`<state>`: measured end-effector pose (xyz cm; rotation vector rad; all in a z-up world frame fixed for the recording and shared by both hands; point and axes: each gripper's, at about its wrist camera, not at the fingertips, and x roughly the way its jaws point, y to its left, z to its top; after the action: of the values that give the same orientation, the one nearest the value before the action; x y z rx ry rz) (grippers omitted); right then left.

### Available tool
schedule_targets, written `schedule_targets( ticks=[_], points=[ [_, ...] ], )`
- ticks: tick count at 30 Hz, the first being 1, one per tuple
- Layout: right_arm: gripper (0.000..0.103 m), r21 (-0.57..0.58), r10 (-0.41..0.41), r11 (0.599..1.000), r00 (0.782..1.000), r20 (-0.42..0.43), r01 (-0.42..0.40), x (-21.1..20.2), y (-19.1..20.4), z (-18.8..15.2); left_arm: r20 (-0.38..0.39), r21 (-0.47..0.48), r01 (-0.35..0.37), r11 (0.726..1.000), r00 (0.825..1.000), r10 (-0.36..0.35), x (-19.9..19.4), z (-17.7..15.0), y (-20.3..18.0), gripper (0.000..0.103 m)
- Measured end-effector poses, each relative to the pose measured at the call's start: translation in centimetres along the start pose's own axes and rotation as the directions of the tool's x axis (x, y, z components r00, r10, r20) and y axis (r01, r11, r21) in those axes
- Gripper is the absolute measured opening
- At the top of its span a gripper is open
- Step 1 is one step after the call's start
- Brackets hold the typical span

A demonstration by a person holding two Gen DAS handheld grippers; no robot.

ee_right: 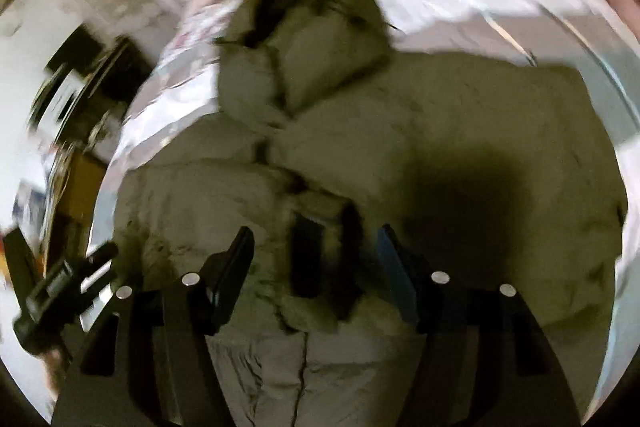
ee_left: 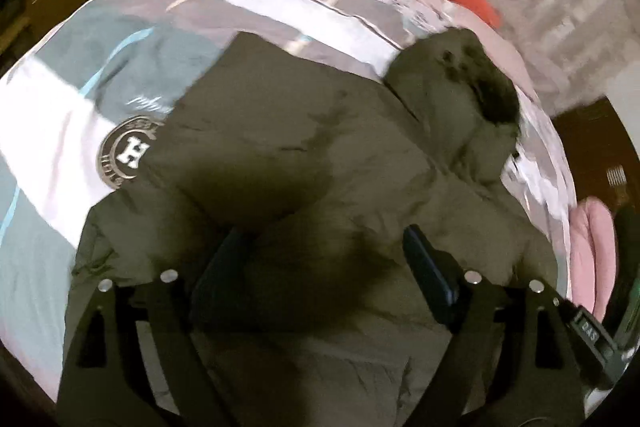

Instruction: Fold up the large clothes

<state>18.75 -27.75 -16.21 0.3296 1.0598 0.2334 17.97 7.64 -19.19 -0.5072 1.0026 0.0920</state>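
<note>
Both claws, left [ee_left: 324,267] and right [ee_right: 316,259], gape over a puffy olive coat [ee_left: 280,155] on the bed [ee_left: 48,131]: soft, bulky, springy, likely best pinched at hem or cuffs.

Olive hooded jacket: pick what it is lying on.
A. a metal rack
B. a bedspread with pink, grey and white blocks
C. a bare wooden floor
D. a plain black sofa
B: the olive hooded jacket is spread flat on the bedspread, whose pink, grey and white blocks show around its edges in both wrist views.

Both wrist views close above jacket [ee_left: 300,155], overlapping.
</note>
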Motion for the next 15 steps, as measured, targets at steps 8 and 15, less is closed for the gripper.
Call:
schedule_targets(
  ticks=[8, 15],
  points=[
    [0.057, -0.069, -0.107, 0.993, 0.969, -0.224, 0.094, 8.7, -0.1, -2.7, -0.195, 0.024, -0.099, 0.995, 0.976, 0.102, 6.5, -2.6, 1.6, 0.084],
    [0.061, 0.01, -0.058, 0.998, 0.969, -0.24, 0.062, 6.4, -0.4, -2.4, -0.163, 0.041, -0.044, 0.998, 0.985, 0.05, 3.2, -2.4, 1.1, 0.085]
  ],
)
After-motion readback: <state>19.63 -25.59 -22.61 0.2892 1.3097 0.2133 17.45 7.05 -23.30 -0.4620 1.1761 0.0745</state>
